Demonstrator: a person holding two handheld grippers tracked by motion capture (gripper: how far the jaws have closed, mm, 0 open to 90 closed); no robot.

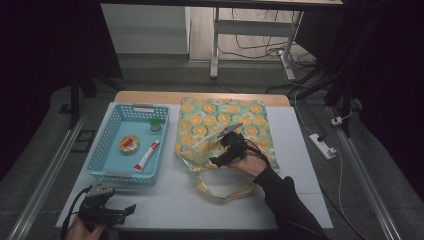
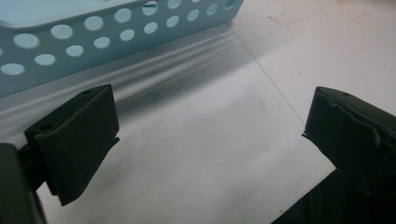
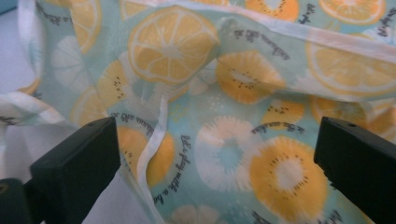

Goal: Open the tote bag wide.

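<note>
A pale green tote bag (image 1: 225, 127) printed with orange fruit slices lies flat on the white table, its handles trailing toward me. My right gripper (image 1: 221, 159) hovers open just over the bag's near edge; in the right gripper view the printed cloth (image 3: 219, 121) spans the gap between the jaws, with a fold edge near the left one. My left gripper (image 1: 127, 210) rests open low at the table's front left, with bare white tabletop (image 2: 210, 154) between its jaws. A light blue perforated basket (image 1: 102, 150) holds a red-and-white tube (image 1: 146, 155), a round yellow tin (image 1: 128, 144) and a small green-lidded jar (image 1: 156, 124).
The basket's wall (image 2: 107, 32) stands just ahead of the left gripper. A white power strip (image 1: 322, 145) and cables lie on the floor to the right. A desk frame (image 1: 250, 40) stands beyond the table's far edge.
</note>
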